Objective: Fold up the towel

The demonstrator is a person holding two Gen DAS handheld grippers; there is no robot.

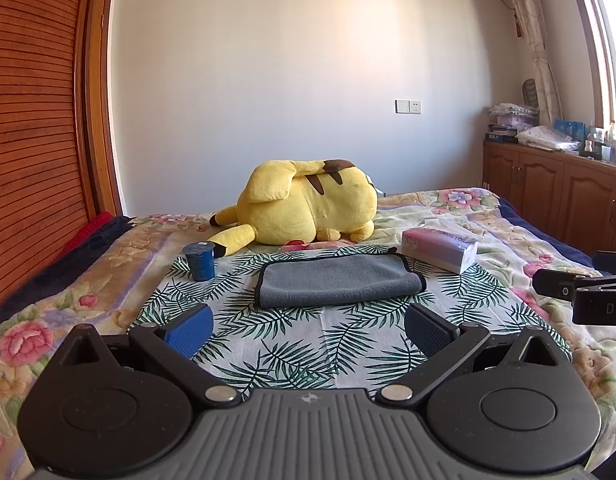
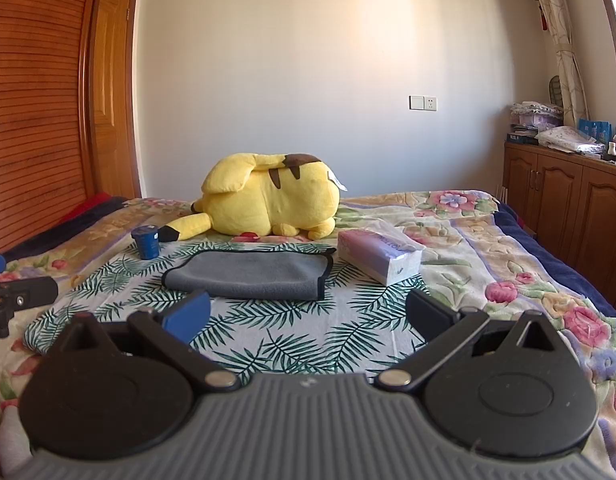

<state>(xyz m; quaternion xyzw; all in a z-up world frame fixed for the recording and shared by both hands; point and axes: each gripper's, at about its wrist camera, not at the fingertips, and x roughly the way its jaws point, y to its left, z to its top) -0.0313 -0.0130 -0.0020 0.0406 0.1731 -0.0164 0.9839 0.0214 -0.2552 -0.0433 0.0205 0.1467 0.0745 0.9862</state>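
Note:
A grey towel with black edging (image 1: pixel 340 282) lies folded over on a palm-leaf cloth (image 1: pixel 268 340) on the bed; it also shows in the right wrist view (image 2: pixel 252 276). My left gripper (image 1: pixel 308 328) is open and empty, a little short of the towel's near edge. My right gripper (image 2: pixel 308 320) is open and empty, also short of the towel. Part of the right gripper (image 1: pixel 584 292) shows at the right of the left wrist view. Part of the left gripper (image 2: pixel 16 300) shows at the left of the right wrist view.
A yellow plush toy (image 1: pixel 308 204) lies behind the towel. A blue cup (image 1: pixel 199 261) stands at the cloth's far left corner. A tissue pack (image 1: pixel 440 250) lies to the towel's right. A wooden wardrobe (image 1: pixel 32 120) is left, cabinets (image 1: pixel 556 200) right.

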